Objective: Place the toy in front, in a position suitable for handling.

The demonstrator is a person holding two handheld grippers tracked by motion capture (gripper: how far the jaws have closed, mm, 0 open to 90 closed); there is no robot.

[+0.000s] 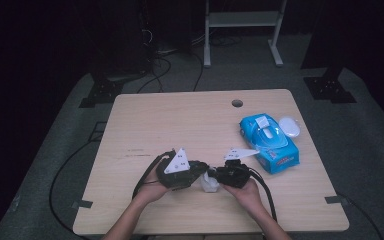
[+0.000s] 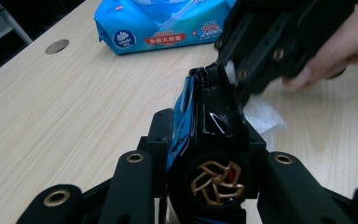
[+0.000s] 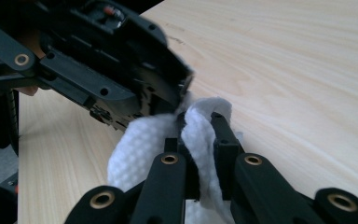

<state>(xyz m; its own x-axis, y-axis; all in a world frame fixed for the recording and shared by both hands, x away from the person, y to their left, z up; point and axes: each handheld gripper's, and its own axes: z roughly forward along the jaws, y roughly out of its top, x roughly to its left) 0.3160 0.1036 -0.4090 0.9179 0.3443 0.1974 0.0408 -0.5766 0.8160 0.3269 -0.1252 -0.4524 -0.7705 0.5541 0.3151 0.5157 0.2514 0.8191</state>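
Clamped between the black jaws of the left gripper (image 2: pixel 205 154), a black and blue toy car (image 2: pixel 209 112) with a gold-spoked wheel points away from the lens toward the wipes pack (image 2: pixel 163 23). At the car's far end the right gripper (image 2: pixel 279 42) meets it, jaws pinched shut on a white wet wipe (image 3: pixel 140 149) that touches the car's body. In the high view both grippers sit near the front edge of the bench (image 1: pixel 180 120), the left gripper (image 1: pixel 192 172) and right gripper (image 1: pixel 220 175) facing each other, with the wipe (image 1: pixel 210 184) bunched between them. Right of and behind the car lies the blue wipes pack (image 1: pixel 270 142), its white lid (image 1: pixel 289 126) just beyond it.
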